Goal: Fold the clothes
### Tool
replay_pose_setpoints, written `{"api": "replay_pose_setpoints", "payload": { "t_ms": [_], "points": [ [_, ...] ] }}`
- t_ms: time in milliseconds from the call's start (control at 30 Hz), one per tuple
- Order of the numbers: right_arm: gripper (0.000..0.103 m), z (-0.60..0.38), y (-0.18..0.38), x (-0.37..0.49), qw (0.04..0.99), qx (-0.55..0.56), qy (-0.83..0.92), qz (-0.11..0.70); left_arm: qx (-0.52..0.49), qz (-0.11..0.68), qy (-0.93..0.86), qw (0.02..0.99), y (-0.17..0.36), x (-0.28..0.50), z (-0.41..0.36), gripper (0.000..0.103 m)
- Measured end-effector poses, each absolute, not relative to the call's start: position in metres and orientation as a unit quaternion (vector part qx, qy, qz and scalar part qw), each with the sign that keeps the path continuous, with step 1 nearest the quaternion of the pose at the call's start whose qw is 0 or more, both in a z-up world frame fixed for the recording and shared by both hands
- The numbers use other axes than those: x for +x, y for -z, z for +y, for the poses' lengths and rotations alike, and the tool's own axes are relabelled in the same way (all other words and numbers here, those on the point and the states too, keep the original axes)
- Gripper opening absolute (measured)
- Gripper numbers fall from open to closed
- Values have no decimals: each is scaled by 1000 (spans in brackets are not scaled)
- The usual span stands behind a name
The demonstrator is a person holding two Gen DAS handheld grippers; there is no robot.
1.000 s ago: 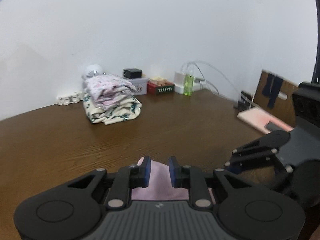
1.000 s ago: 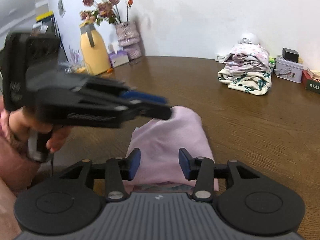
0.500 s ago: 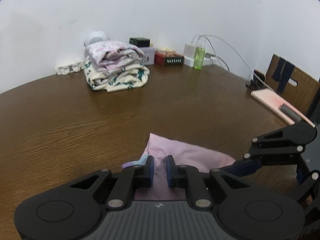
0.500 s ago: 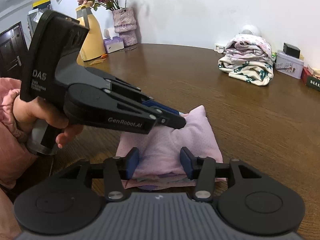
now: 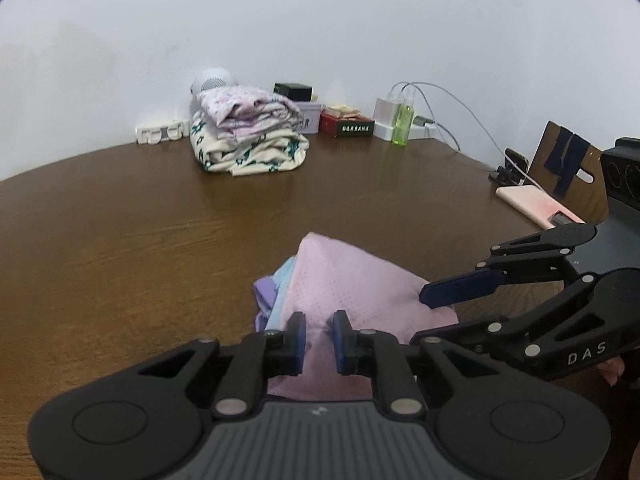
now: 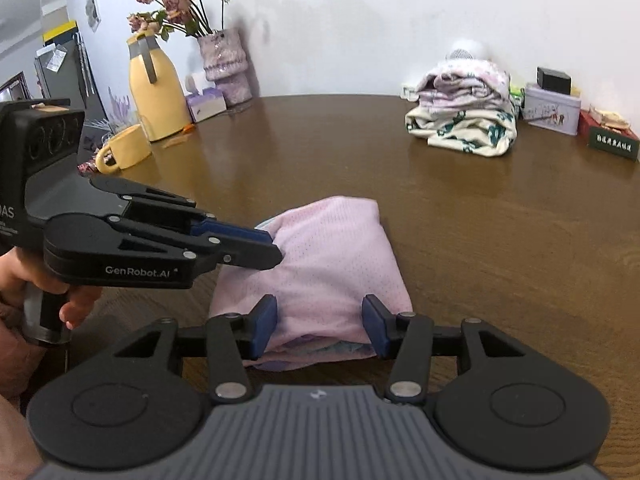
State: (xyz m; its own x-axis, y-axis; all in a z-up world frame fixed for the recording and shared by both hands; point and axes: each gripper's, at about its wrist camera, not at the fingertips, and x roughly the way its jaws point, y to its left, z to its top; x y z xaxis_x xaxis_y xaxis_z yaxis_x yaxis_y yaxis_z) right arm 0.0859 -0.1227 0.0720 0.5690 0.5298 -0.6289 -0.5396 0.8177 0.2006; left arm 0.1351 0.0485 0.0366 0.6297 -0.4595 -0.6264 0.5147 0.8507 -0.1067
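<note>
A folded pink garment [image 6: 332, 260] with purple and light-blue layers under it lies on the brown table [image 6: 500, 232]. It also shows in the left wrist view [image 5: 352, 288]. My left gripper [image 5: 319, 334] is nearly shut and pinches the garment's left edge; from the right wrist view its fingertips [image 6: 260, 246] press into the cloth. My right gripper [image 6: 320, 326] is open and straddles the garment's near end; in the left wrist view its blue fingertip [image 5: 460, 292] rests on the cloth.
A stack of folded clothes [image 6: 464, 116] sits at the back by the wall, next to boxes [image 6: 552, 108]. A yellow jug [image 6: 156, 88], mug [image 6: 124, 154] and vase of flowers [image 6: 224, 64] stand at the left. A green bottle [image 5: 402, 126], cables and a pink pad [image 5: 536, 204] lie at the right.
The garment has come down from a raised position onto the table. The left gripper has closed tighter on its edge and the right gripper's jaws have widened around it.
</note>
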Motion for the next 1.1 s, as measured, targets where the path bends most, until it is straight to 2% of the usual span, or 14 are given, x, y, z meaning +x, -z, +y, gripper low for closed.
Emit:
{"api": "replay_pose_setpoints", "payload": {
  "t_ms": [167, 233, 300, 367, 400, 433, 500, 567, 600, 933, 1033, 1100],
  "points": [
    [49, -124, -66, 86, 887, -4, -298, 353, 44, 335, 263, 904, -34, 133, 46, 13],
    [51, -123, -66, 84, 888, -7, -298, 351, 43, 335, 255, 906, -37, 131, 47, 19],
    [56, -124, -68, 82, 888, -3, -301, 347, 35, 326, 243, 913, -43, 125, 50, 34],
    [62, -132, -74, 79, 887, 23, -310, 341, 12, 309, 240, 920, -52, 114, 58, 65],
    [70, -138, -78, 76, 888, 37, -315, 334, -4, 299, 241, 923, -56, 106, 62, 77],
    [81, -142, -83, 73, 890, 46, -316, 326, -20, 290, 241, 926, -60, 99, 67, 82],
    [88, -151, -90, 66, 894, 59, -316, 311, -49, 278, 237, 929, -66, 87, 75, 94],
    [102, -158, -96, 60, 899, 69, -313, 299, -72, 275, 228, 931, -69, 76, 80, 97],
    [103, -162, -97, 57, 900, 73, -311, 295, -82, 278, 221, 931, -68, 71, 81, 99],
    [103, -193, -86, 69, 878, 145, -330, 315, -214, 349, 184, 894, -53, 68, 86, 99],
    [103, -205, -86, 97, 857, 157, -343, 352, -252, 368, 173, 878, -46, 76, 87, 97],
    [103, -210, -84, 122, 837, 166, -355, 382, -282, 382, 166, 865, -39, 84, 87, 89]
  ]
}}
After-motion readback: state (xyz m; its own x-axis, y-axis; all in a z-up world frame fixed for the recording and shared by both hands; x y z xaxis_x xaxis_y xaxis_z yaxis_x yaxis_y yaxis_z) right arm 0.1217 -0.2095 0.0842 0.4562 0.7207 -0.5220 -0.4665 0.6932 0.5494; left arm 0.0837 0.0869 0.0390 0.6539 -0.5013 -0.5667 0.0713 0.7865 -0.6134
